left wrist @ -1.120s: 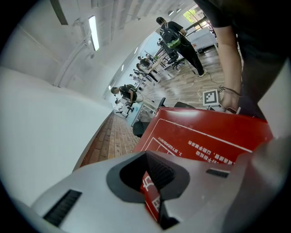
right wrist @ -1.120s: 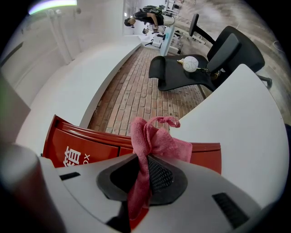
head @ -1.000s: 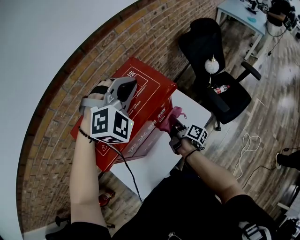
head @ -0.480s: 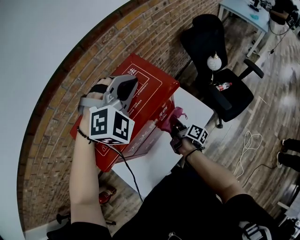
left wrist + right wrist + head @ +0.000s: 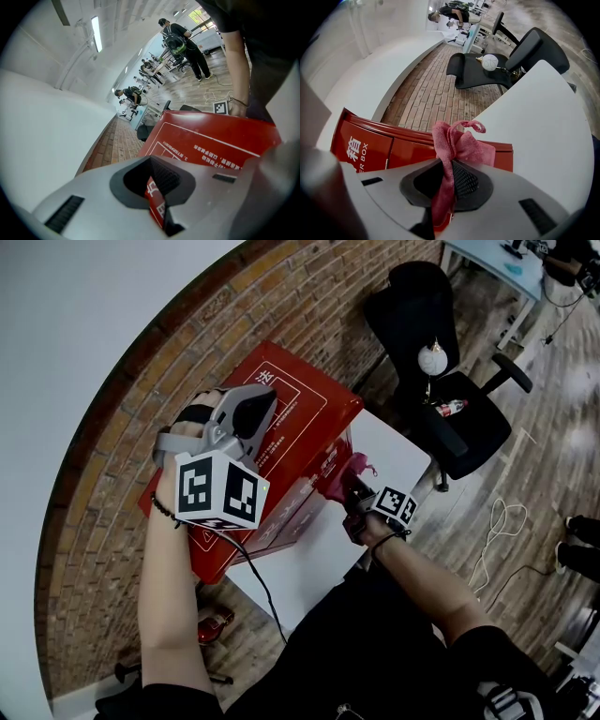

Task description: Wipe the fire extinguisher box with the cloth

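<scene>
Box lettering: the fire extinguisher box [image 5: 370, 145] is showing a big white "箱" on its front, with "ER BOX" under it; the start of that word is running out behind the gripper body.
Box top: a white outlined frame and rows of small white print are lying across it [image 5: 300, 418]; the print is too small to read.
Box build: glossy red sheet panels, flat and hard-edged, with a raised rim along the front.
Where the box is: it is sitting on a smooth white table [image 5: 309, 568], backed against a brick wall [image 5: 234, 324].
Cloth: a pink, nubbly-woven cloth [image 5: 457, 145] is bunching up into a loose knot with one curled tail on top.
Right gripper: the right gripper [image 5: 445, 187] is pinching the cloth tight between its ribbed black pads.
Cloth position: it is riding at the box's front face, near the right-hand corner; actual contact is hard to call.
Left gripper: the left gripper [image 5: 157, 197] is pressing its jaws together, with red printed box surface peeking through the slit.
Left gripper position: it is hanging over the box top [image 5: 267, 404]; touching or not, cannot tell.
Background: a black padded chair [image 5: 441, 352] is standing beyond the table.
</scene>
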`<state>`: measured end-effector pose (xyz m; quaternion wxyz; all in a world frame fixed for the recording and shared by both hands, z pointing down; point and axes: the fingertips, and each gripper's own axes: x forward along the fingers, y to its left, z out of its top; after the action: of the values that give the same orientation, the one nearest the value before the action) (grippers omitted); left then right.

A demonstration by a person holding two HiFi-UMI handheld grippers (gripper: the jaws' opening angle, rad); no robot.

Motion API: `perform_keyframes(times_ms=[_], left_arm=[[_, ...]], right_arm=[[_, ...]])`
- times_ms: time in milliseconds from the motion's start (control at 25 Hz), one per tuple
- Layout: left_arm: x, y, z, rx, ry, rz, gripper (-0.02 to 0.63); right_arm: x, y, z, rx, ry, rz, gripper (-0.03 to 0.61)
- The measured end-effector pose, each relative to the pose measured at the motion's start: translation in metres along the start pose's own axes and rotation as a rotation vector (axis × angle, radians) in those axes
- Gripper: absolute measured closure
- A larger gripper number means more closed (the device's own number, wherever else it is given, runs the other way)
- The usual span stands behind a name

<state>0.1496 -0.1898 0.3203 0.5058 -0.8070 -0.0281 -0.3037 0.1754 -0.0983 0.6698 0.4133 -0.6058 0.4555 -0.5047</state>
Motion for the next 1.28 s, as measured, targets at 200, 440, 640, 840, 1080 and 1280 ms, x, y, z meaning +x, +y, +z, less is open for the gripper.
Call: perform_keyframes(times_ms=[200, 440, 640, 840, 1080, 1280], left_arm=[[-0.001, 0.0, 0.0, -0.001, -0.001, 0.001, 0.586], [0.0, 0.001, 0.0, 0.0, -0.001, 0.003, 0.586], [-0.001, 0.0, 0.0, -0.004, -0.003, 0.006, 0.586], [-0.001, 0.001, 0.0, -0.006, -0.003, 0.006, 0.586], [-0.001, 0.001, 0.0, -0.006, -0.001, 0.002, 0.586], [-0.001, 0.001, 0.0, -0.007, -0.001, 0.002, 0.586]], right_arm=[[0.003, -0.012, -0.002, -0.008, 0.006, -0.017, 0.514], [0.007, -0.027, -0.003, -0.015, 0.019, -0.043, 0.514], [0.011, -0.042, -0.006, -0.017, 0.023, -0.069, 0.514], [0.015, -0.056, -0.006, -0.024, 0.027, -0.089, 0.514], [0.018, -0.069, -0.007, -0.019, 0.025, -0.102, 0.514], [0.02, -0.083, -0.01, -0.015, 0.027, -0.124, 0.514]])
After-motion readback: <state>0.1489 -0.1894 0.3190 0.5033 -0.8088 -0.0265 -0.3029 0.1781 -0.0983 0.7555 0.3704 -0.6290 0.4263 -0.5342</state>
